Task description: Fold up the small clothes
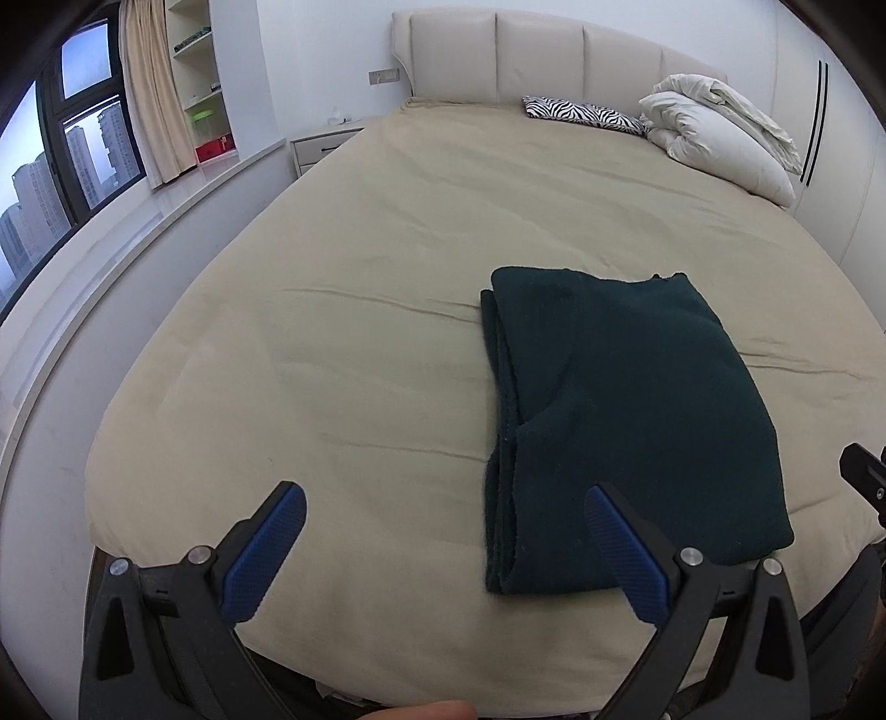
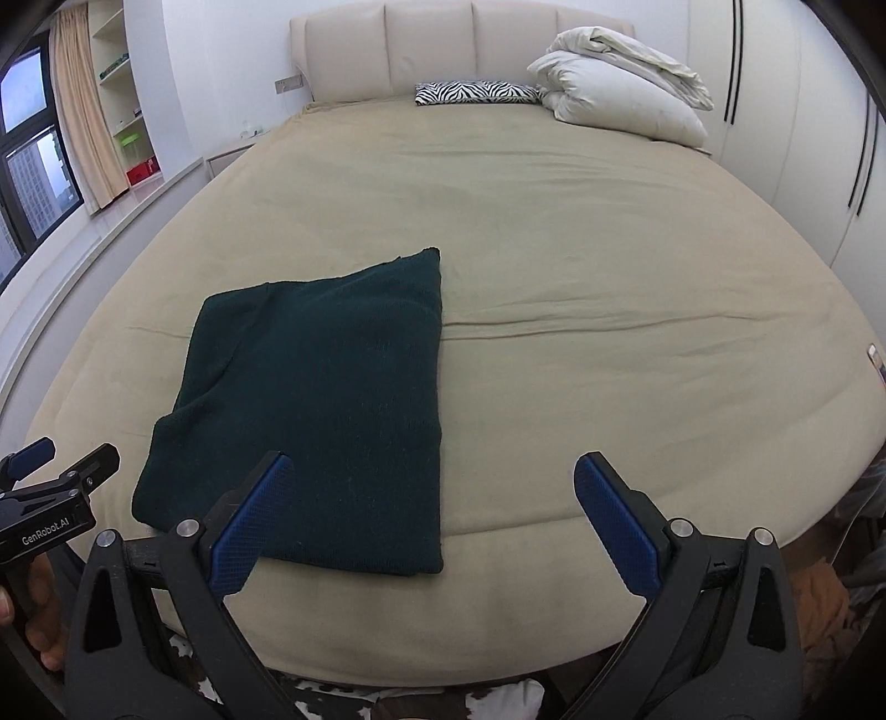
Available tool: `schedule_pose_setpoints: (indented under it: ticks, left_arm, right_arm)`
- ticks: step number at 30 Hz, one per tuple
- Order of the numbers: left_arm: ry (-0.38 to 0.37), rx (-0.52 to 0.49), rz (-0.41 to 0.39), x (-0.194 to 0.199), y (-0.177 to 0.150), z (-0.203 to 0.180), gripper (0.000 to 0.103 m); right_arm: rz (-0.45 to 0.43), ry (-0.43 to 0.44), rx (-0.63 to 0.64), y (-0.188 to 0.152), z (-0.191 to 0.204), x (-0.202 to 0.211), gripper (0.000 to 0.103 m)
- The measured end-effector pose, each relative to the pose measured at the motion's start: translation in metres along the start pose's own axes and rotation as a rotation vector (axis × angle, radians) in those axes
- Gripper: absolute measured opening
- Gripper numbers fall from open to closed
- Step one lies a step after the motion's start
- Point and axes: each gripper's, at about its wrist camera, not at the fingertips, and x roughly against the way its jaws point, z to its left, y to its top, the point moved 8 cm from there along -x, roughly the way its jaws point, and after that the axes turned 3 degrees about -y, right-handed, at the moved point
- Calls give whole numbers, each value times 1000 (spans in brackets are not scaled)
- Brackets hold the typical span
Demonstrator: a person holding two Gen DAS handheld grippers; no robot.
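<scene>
A dark green knit garment (image 1: 626, 421) lies folded into a flat rectangle near the front edge of the beige bed (image 1: 343, 354). It also shows in the right wrist view (image 2: 326, 410). My left gripper (image 1: 443, 498) is open and empty, hovering above the bed's front edge, its right finger over the garment's near left corner. My right gripper (image 2: 432, 471) is open and empty, its left finger over the garment's near edge. The left gripper also shows at the left edge of the right wrist view (image 2: 61, 459).
A zebra-print pillow (image 2: 476, 91) and a folded white duvet (image 2: 626, 88) lie by the padded headboard (image 2: 432, 44). A window ledge (image 1: 138, 221), shelves and a nightstand (image 1: 321, 144) stand left of the bed. White wardrobe doors (image 2: 786, 111) stand on the right.
</scene>
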Motion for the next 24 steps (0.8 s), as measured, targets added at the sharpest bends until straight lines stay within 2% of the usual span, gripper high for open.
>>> schedule_pose_setpoints:
  ticks: [24]
  left_arm:
    - [-10,-8,-2,2,-2,-2,103]
  right_arm:
    - [28,4,-3,-6,9,-9,103]
